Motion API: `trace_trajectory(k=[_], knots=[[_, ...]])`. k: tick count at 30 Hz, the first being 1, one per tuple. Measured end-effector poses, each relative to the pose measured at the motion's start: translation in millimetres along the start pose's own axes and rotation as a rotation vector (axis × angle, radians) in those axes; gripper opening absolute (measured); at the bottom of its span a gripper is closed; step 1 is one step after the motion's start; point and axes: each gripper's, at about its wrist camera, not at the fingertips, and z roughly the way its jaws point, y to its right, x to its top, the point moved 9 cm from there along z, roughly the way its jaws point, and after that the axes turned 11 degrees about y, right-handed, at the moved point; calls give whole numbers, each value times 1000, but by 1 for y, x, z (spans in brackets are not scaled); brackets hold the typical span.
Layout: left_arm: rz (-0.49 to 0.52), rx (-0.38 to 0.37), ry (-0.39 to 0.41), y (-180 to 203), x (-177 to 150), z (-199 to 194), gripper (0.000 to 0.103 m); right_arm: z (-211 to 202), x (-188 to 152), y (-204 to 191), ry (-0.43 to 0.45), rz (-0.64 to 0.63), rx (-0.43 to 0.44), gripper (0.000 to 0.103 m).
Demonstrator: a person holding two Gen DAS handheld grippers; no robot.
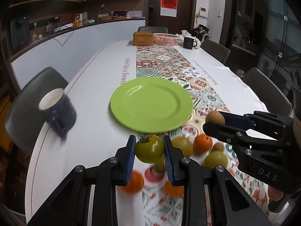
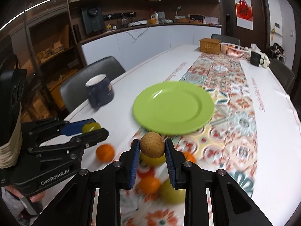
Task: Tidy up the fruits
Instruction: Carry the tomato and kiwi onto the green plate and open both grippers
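Observation:
My left gripper (image 1: pixel 149 150) is shut on a green tomato (image 1: pixel 149 151) with a stem, held above the table just short of the green plate (image 1: pixel 151 104). My right gripper (image 2: pixel 152 148) is shut on a small brown round fruit (image 2: pixel 152 145), held near the plate's (image 2: pixel 173 107) front edge. The right gripper also shows in the left wrist view (image 1: pixel 216 121), the left one in the right wrist view (image 2: pixel 94 129). Several oranges (image 1: pixel 202 144) and yellow-green fruits (image 1: pixel 215 159) lie on the patterned runner below both grippers. The plate holds nothing.
A dark blue mug (image 1: pixel 58 111) stands left of the plate near the table edge. At the far end are a wicker box (image 1: pixel 143 37), a pink basket (image 1: pixel 166 38) and a black mug (image 1: pixel 189 42). Grey chairs (image 1: pixel 267 88) line both sides.

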Motion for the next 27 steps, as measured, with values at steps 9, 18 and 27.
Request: trace_trajectory(k=[9,18,27], knots=[[-20,-40,-83,-7,21,59,29,55,28,25,-67,9,18,28],[-38,-51,-213,-12,4,109,29,106,17,48,-191,56,6,28],[-26,5,-213,-20,4,113,46,116,11,54,-203,65,-5,35]])
